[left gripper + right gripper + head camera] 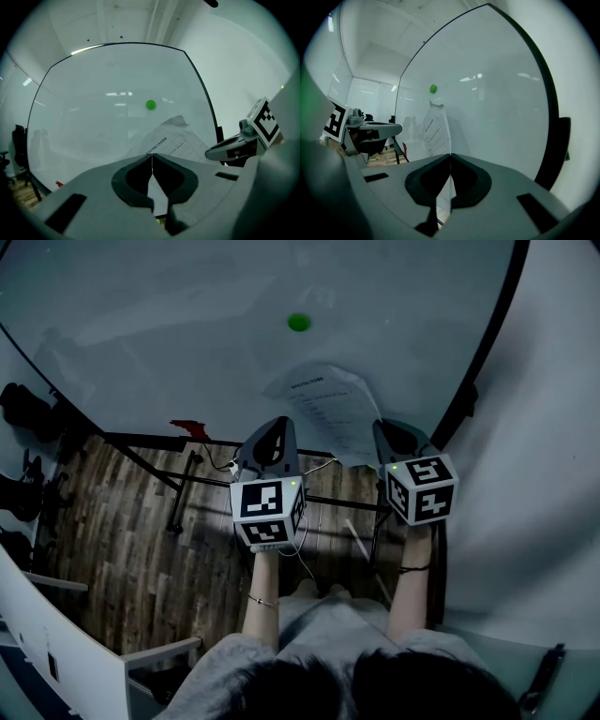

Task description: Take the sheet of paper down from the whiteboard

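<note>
A printed sheet of paper point(328, 404) hangs against the whiteboard point(187, 324), curled and crumpled at its top. That top edge lies below a green magnet point(298, 322) and apart from it. My left gripper point(275, 421) is shut on the sheet's lower left edge; in the left gripper view the paper point(173, 138) runs into the closed jaw line of the left gripper point(152, 157). My right gripper point(389, 426) is shut on the lower right corner, and the right gripper view shows the sheet point(433, 131) pinched in the right gripper point(450, 155), with the magnet point(433, 88) above.
The whiteboard's black frame point(487, 343) runs down on the right beside a white wall. Below are the board's black stand bars point(178, 488), a loose cable and a wooden floor. A small red object point(192, 427) sits at the board's lower edge. Dark chairs point(23, 409) stand far left.
</note>
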Demonstrator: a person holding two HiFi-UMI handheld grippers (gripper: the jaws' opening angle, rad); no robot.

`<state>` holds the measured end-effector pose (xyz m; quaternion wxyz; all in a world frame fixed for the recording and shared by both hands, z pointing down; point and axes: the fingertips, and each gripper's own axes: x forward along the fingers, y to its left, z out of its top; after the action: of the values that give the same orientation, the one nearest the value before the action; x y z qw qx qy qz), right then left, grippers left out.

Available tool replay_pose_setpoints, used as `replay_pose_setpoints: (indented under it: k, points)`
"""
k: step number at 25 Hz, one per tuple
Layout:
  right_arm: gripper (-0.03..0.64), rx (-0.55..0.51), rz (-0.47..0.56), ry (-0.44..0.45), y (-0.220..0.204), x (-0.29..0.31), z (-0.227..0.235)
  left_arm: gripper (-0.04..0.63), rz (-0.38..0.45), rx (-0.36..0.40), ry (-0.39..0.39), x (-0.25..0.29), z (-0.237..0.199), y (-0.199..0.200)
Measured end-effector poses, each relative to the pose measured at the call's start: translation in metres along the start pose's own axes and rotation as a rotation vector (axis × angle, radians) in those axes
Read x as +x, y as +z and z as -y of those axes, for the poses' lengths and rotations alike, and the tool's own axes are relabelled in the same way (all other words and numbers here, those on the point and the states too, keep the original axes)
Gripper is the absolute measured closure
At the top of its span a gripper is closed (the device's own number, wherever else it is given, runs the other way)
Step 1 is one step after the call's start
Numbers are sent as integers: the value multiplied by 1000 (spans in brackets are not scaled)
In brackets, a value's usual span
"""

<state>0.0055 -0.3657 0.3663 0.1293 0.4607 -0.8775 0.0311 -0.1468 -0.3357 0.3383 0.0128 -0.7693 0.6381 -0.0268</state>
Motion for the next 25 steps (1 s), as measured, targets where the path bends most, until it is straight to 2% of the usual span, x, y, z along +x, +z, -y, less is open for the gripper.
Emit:
replay_pose_setpoints:
  k: [25]
  points:
    - [615,1,22,-2,4,-19,-4,588,-66,19,-33,-14,13,-16]
